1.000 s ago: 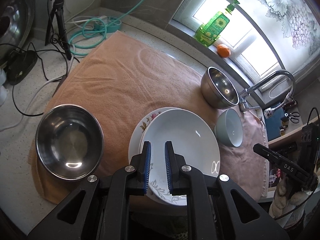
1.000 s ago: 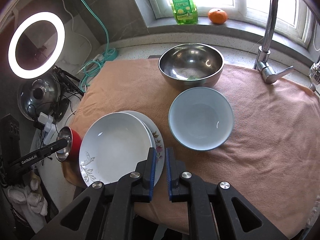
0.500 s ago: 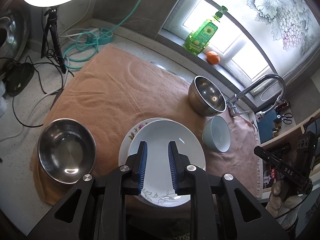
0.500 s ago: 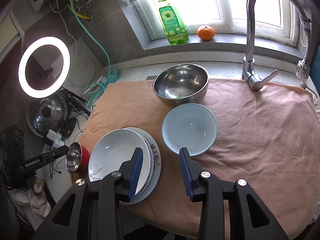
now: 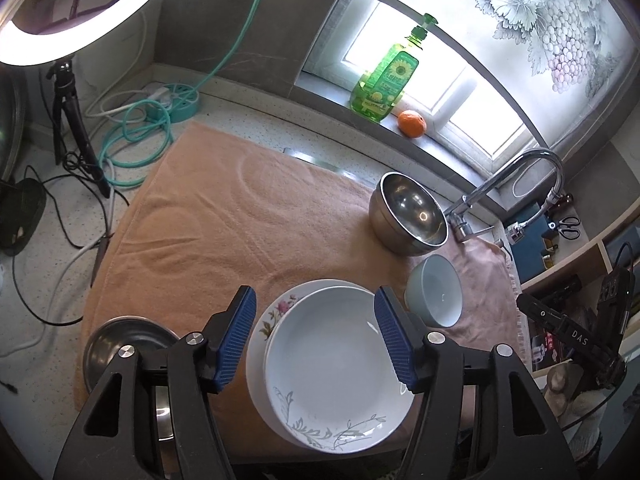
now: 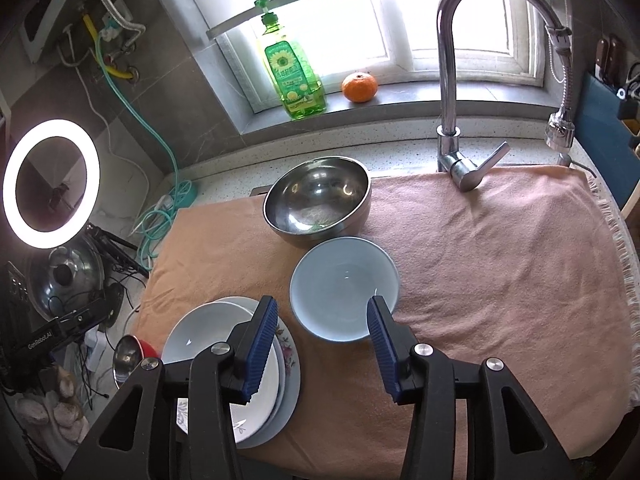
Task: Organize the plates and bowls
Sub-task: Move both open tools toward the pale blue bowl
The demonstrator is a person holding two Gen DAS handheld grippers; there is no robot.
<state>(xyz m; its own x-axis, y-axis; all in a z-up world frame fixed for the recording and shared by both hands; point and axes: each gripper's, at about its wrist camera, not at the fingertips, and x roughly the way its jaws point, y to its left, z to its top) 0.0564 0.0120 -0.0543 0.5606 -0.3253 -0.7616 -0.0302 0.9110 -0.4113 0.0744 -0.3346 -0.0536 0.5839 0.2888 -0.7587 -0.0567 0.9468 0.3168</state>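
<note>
Both views look down steeply from above the bench's near edge toward the window. The left wrist view sits over the plates [image 5: 336, 360], angled rightward; the right wrist view sits over the blue bowl [image 6: 344, 292]. Both share plates, bowl, steel bowl [image 5: 408, 212], tap [image 6: 452, 80] and bottle [image 6: 292, 72].

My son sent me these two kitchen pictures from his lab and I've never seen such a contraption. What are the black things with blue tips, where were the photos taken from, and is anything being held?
There is no robot here. A person holds a two-fingered claw in each hand, with a wide-angle camera looking along its fingers. One picture comes from the left claw, the other from the right claw. Both are open and hold nothing.

On the peach towel lie two stacked white plates, a pale blue ceramic bowl and a steel bowl. A second steel bowl sits at the towel's left edge.
</note>
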